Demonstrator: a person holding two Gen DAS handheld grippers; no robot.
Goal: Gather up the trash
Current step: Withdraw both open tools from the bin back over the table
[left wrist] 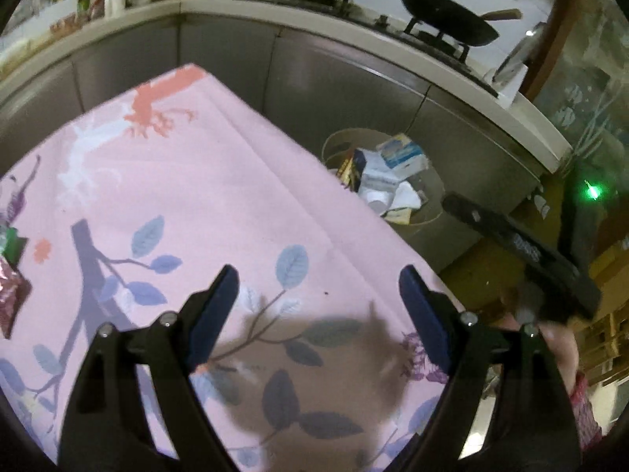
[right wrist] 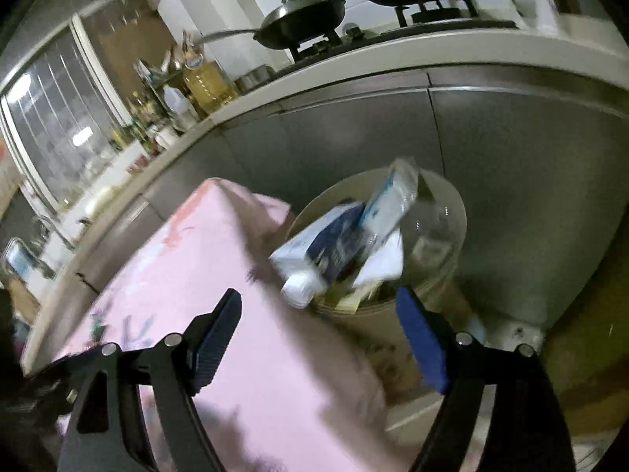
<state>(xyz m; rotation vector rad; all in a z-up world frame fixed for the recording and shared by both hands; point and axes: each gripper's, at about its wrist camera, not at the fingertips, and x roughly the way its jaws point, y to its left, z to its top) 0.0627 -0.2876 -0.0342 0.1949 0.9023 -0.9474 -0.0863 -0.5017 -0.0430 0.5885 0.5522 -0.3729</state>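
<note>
From the left wrist camera we look down on a table under a pink cloth (left wrist: 188,181) printed with blue leaves and a branch. Our left gripper (left wrist: 318,283) hangs above the cloth at about six o'clock, its jaws spread wide with nothing between them. At nine o'clock, on the cloth's edge, we see a crumpled foil wrapper (left wrist: 11,299) with a small green box (left wrist: 13,242) just above it. At about two o'clock from the gripper, beyond the table's corner, stands a round trash bin (left wrist: 426,216) on the floor, filled with cartons and white paper (left wrist: 397,173). At three o'clock we make out our right gripper (left wrist: 452,200), a dark bar reaching toward the bin; its body is blurred. Along the top, two dark woks (left wrist: 448,19) sit on a stove above grey cabinet doors (left wrist: 338,78).

From the right wrist camera, our right gripper (right wrist: 318,310) also stands released, empty, jaws wide apart. Straight ahead at twelve o'clock is the trash bin (right wrist: 377,326), with a white-and-blue carton (right wrist: 326,244) and a blue-and-white packet (right wrist: 393,204) sticking up over its rim. The pink cloth (right wrist: 220,259) fills the left side toward nine o'clock, blurred. Bottles (right wrist: 204,82) crowd the counter at eleven o'clock.
</note>
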